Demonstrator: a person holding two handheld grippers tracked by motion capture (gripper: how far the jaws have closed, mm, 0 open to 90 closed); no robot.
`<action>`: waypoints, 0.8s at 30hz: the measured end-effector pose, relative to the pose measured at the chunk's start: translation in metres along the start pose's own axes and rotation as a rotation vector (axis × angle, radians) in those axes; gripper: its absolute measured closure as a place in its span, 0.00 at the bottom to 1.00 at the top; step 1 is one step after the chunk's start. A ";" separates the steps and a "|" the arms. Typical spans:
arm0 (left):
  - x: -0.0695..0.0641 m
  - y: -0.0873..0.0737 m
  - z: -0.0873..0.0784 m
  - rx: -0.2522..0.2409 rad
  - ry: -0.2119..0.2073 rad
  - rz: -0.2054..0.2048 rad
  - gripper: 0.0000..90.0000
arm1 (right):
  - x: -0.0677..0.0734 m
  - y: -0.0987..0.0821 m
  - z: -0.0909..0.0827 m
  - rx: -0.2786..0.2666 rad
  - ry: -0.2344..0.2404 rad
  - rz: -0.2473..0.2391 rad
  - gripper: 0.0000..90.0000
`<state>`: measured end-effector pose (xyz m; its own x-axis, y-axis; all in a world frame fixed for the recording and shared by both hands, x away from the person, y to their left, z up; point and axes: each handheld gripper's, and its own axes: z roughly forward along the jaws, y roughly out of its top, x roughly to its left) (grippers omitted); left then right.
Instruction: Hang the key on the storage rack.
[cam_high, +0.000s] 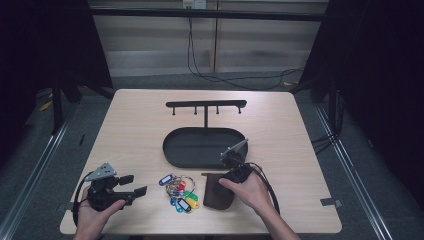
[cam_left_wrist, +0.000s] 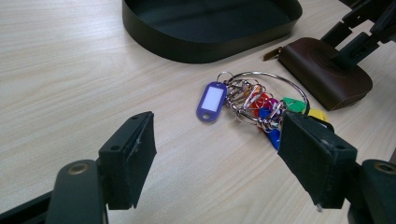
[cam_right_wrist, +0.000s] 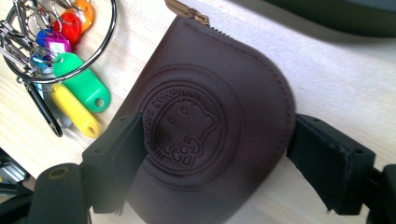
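A brown leather pouch (cam_high: 216, 200) with an embossed round emblem lies flat on the table in front of the tray. My right gripper (cam_high: 222, 189) is lowered over it with its jaws wide apart. In the right gripper view the pouch (cam_right_wrist: 210, 93) fills the gap between the jaws of the right gripper (cam_right_wrist: 222, 161): one jaw overlaps its left part, the other stands at its right edge. A ring of keys with coloured tags (cam_high: 180, 192) lies left of the pouch. My left gripper (cam_high: 134, 185) rests open on the table, pointing at the keys (cam_left_wrist: 252, 100), a short way off.
A black oval tray (cam_high: 172, 150) sits mid-table, behind the keys and the pouch. A black hook rack (cam_high: 206, 105) rises from its far side. Cables (cam_high: 220, 75) run over the floor beyond the table.
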<state>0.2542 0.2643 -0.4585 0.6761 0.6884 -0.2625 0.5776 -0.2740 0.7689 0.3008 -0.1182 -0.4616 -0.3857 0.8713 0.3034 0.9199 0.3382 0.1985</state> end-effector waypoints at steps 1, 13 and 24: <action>0.000 0.000 0.000 -0.002 0.004 0.002 0.31 | 0.000 0.000 0.004 0.006 -0.008 -0.002 0.20; -0.001 0.000 0.000 -0.003 -0.005 -0.001 0.31 | -0.003 0.000 0.010 0.017 0.025 0.039 0.17; -0.001 0.000 0.000 -0.001 0.002 0.002 0.31 | -0.009 0.002 -0.005 -0.068 0.027 0.071 0.58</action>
<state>0.2536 0.2642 -0.4580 0.6764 0.6892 -0.2599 0.5757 -0.2747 0.7701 0.3055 -0.1274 -0.4589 -0.3227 0.8819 0.3436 0.9383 0.2504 0.2385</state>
